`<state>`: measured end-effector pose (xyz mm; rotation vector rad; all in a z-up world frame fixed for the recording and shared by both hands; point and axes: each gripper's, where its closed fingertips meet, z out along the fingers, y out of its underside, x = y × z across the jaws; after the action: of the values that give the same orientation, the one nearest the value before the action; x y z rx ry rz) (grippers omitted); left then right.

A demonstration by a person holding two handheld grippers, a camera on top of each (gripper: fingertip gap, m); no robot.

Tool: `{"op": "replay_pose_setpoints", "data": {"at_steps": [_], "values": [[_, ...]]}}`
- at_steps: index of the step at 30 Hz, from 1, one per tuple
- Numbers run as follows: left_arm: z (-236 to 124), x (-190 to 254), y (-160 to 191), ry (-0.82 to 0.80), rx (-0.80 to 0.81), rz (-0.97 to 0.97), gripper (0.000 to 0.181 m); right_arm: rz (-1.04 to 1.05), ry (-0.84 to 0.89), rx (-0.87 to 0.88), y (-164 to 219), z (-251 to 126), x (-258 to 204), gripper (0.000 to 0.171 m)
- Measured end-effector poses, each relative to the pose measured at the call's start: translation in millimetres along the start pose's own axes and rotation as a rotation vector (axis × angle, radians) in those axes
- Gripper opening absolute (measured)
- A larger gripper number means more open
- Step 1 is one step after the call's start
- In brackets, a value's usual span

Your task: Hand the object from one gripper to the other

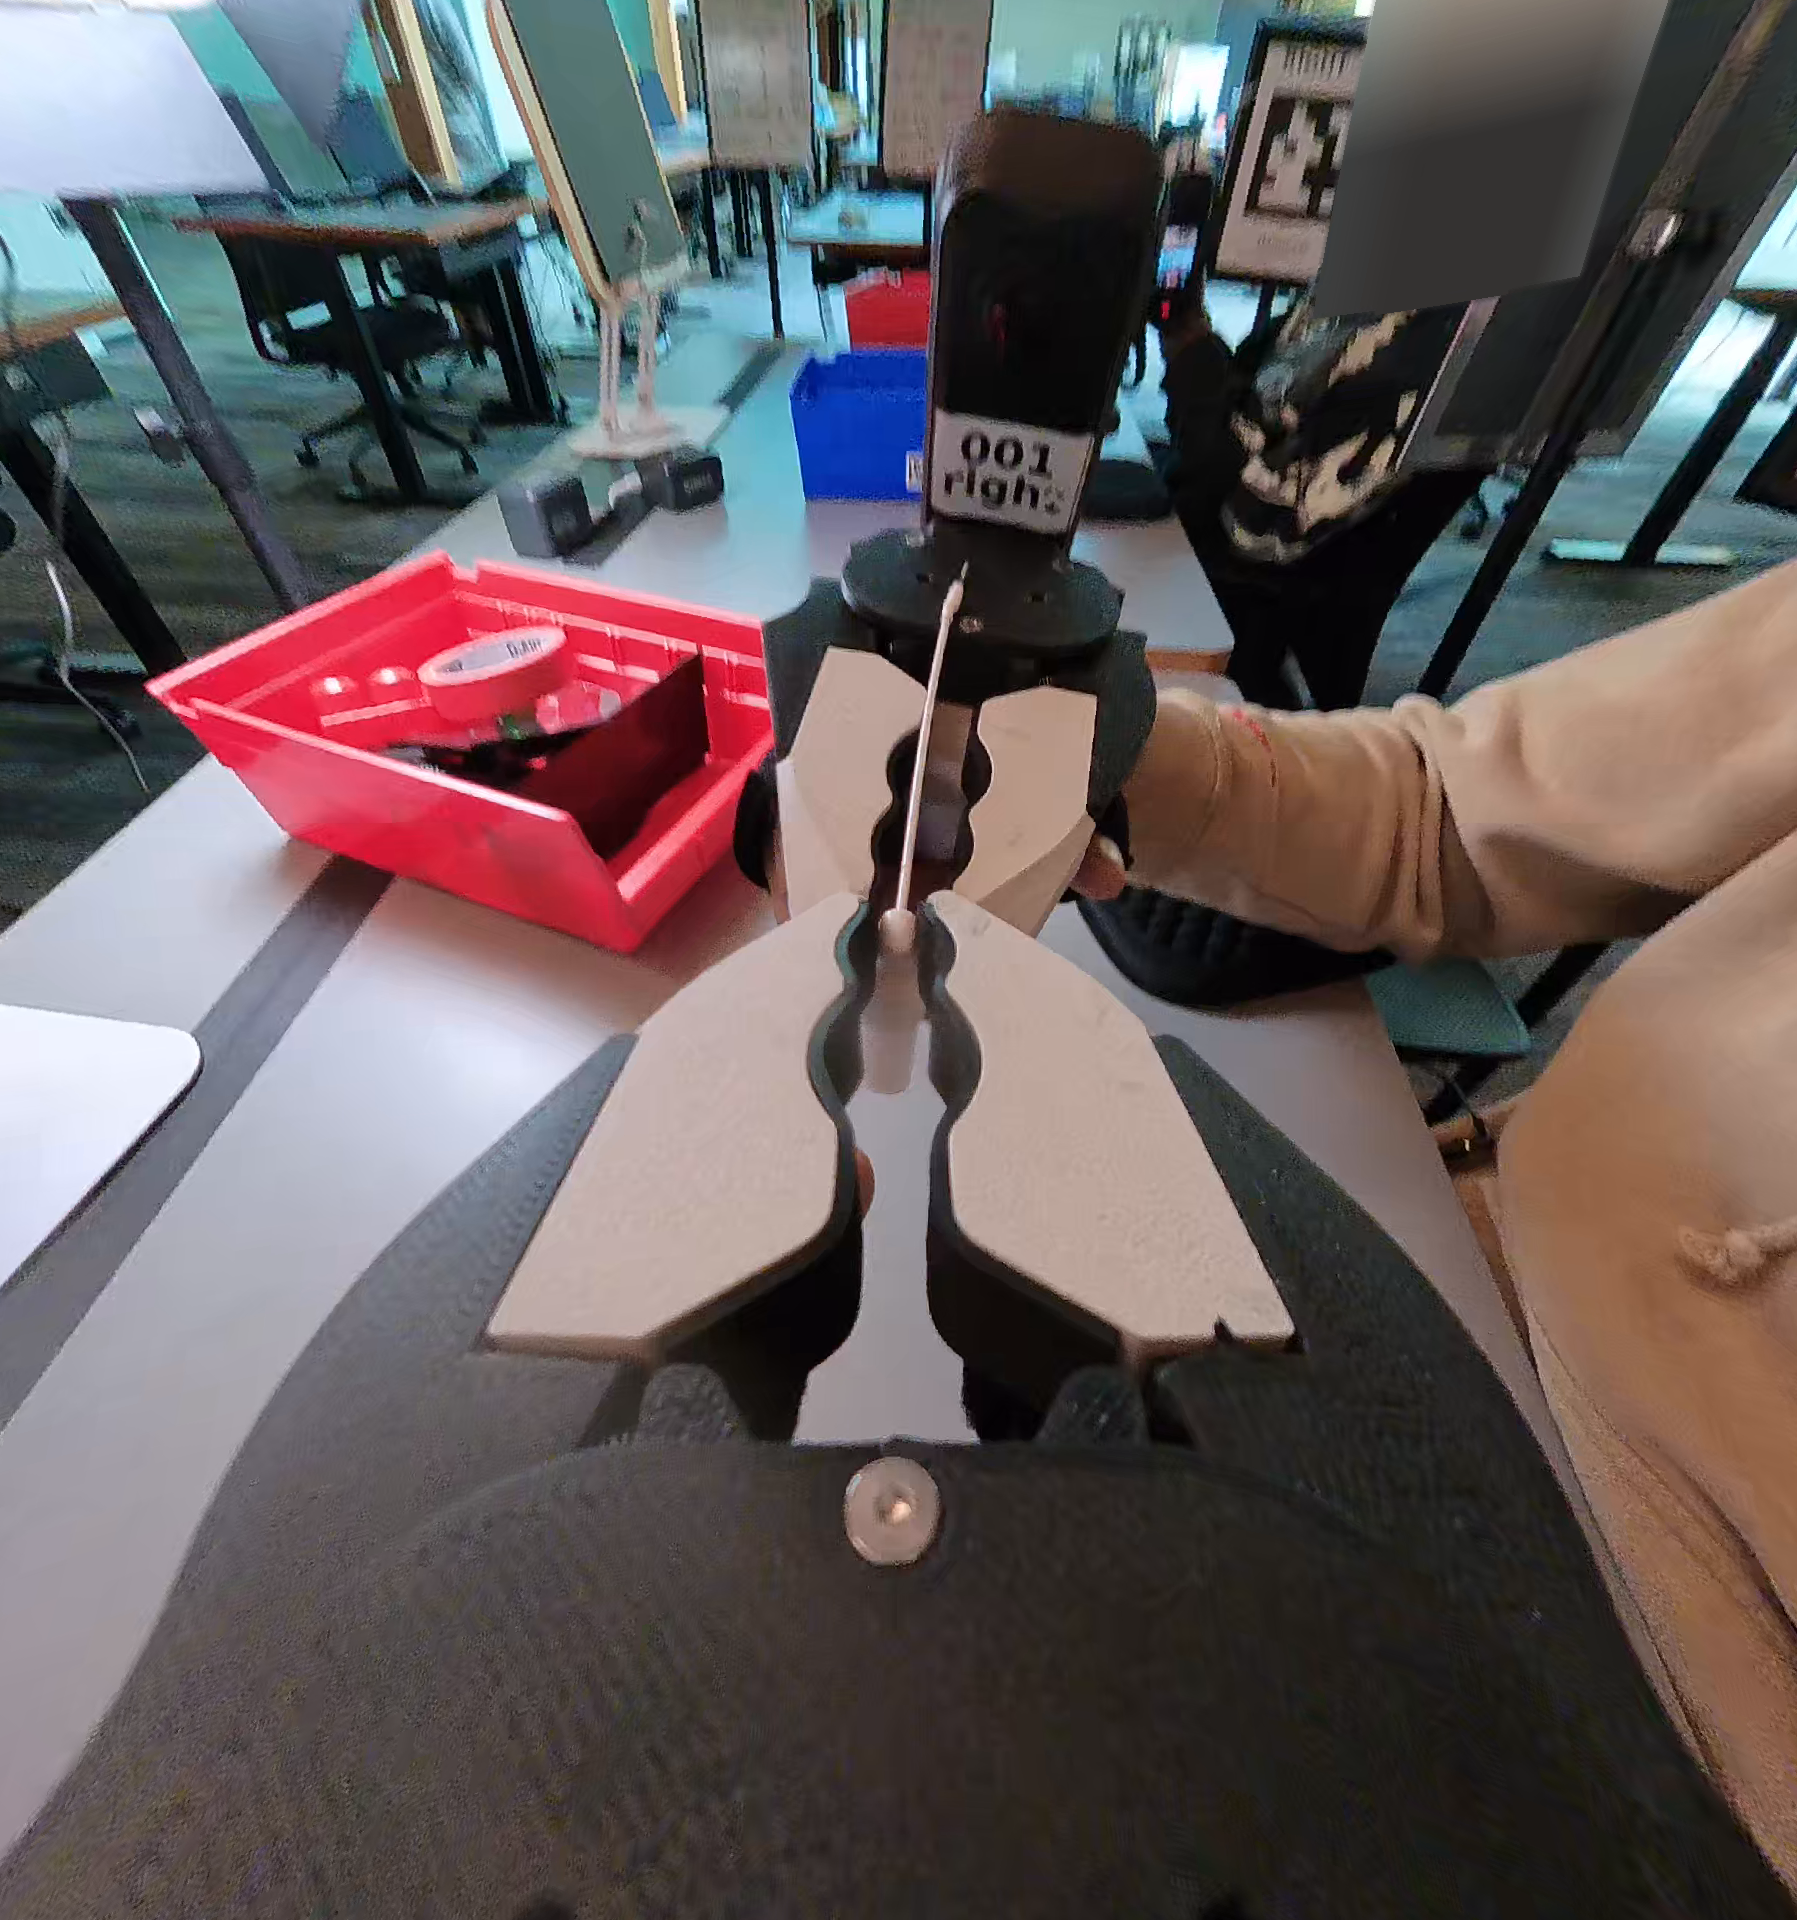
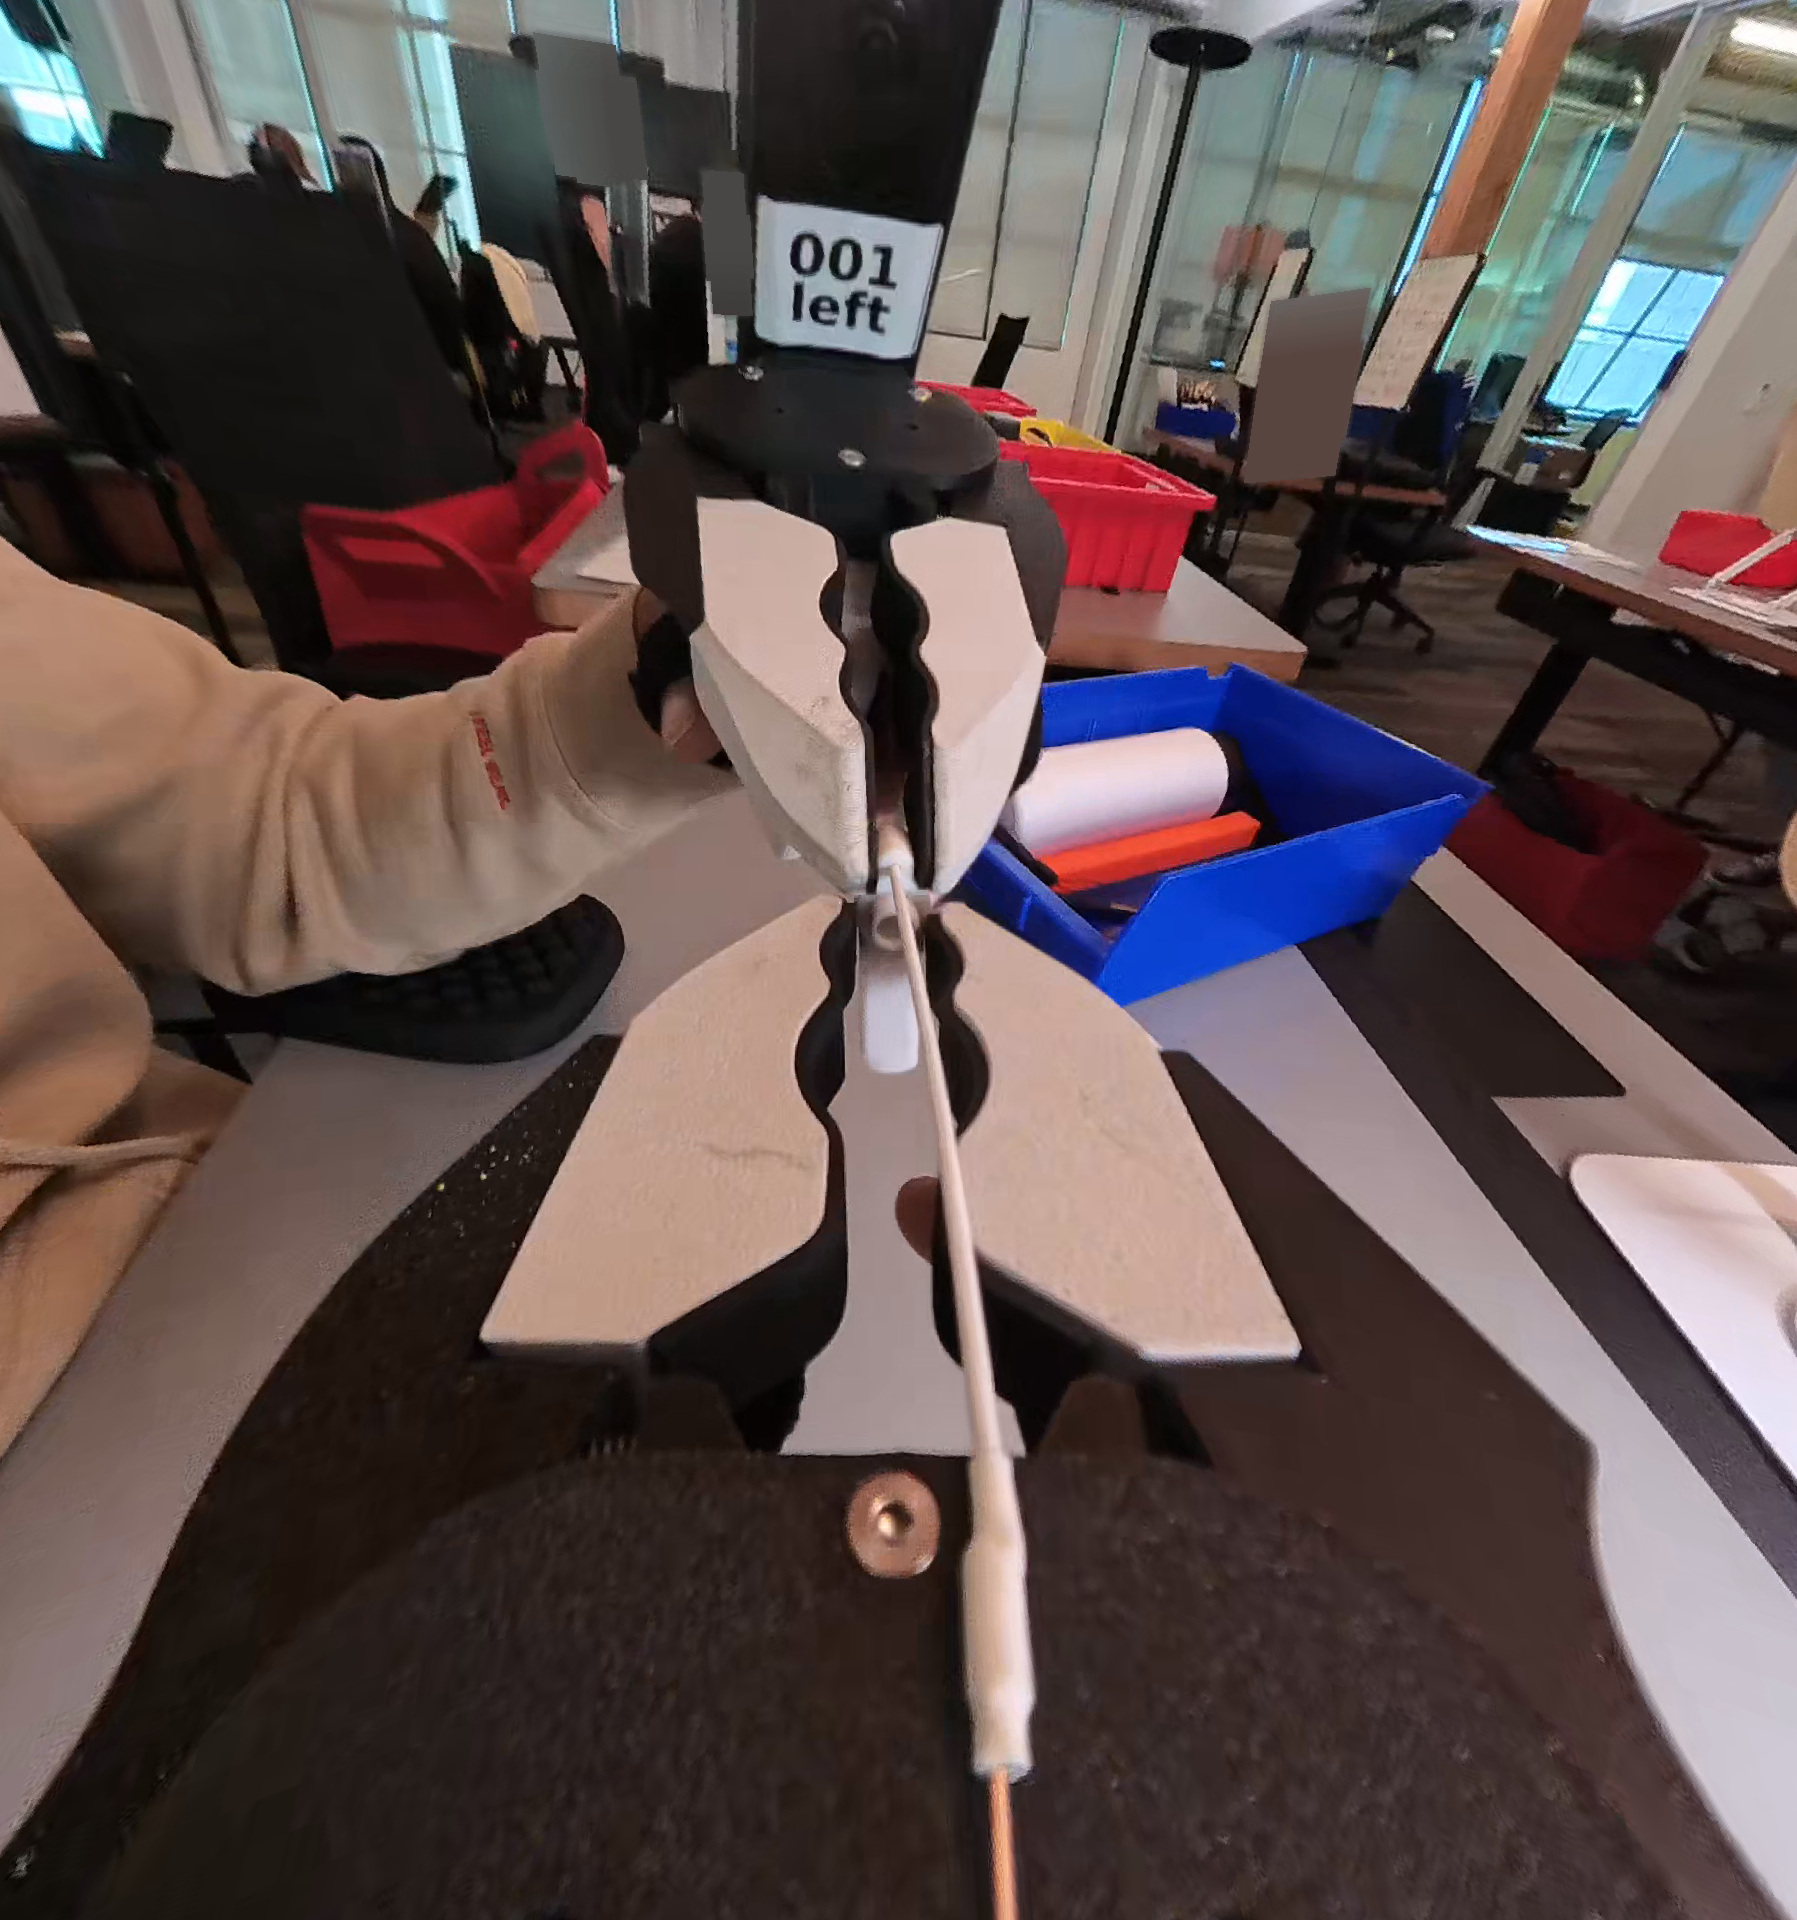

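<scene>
Here, a thin white cable (image 2: 951,1195) is being held between two grippers meeting tip to tip above a smooth grey bench (image 1: 374,1049). Its moulded white plug end (image 1: 890,1023) is being pinched at the tips of the left gripper (image 1: 896,925), whose pale, matte, wedge-shaped fingers (image 1: 728,1132) are drawn in close, their black wavy inner edges being pressed against the plug. From there the slender cord is being run back between the fingers of the right gripper (image 2: 889,914); these are standing narrowly apart, and whether they are actually clamping the cord cannot be told. In the right wrist view the cord is being shown passing over the gripper's coarse, grainy black body to a stepped white sleeve (image 2: 998,1652), from which a bare copper-coloured wire (image 2: 1002,1844) is emerging. Each gripper is being carried by a hand in a beige fleece sleeve (image 1: 1445,821). A glossy red plastic bin (image 1: 478,758) holding a roll of tape (image 1: 499,670) is being seen on the bench, as is a blue bin (image 2: 1278,831) holding a white cylinder (image 2: 1122,784) and an orange bar (image 2: 1154,852).
</scene>
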<state>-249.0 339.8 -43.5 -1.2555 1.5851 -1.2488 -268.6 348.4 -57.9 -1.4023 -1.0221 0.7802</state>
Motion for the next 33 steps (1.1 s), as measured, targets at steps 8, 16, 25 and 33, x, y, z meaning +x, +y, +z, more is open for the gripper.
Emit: {"op": "replay_pose_setpoints", "data": {"at_steps": [8, 16, 25, 33], "values": [[-13, 11, -51, 0.135, 0.517, -0.009, 0.007, 0.118, 0.021, 0.371, -55, -30, 9, 0.019], [-12, 10, -54, 0.222, 0.711, -0.123, 0.007, 0.026, -0.002, 0.41, -73, -37, -7, 0.013], [1, 10, -46, 0.237, 0.69, -0.155, 0.007, -0.011, 0.063, 0.32, -65, -35, 0, 0.001], [-4, 0, -27, 0.041, 0.321, 0.041, 0.021, -0.121, 0.127, -0.068, -23, -34, 9, 0.001]]}}
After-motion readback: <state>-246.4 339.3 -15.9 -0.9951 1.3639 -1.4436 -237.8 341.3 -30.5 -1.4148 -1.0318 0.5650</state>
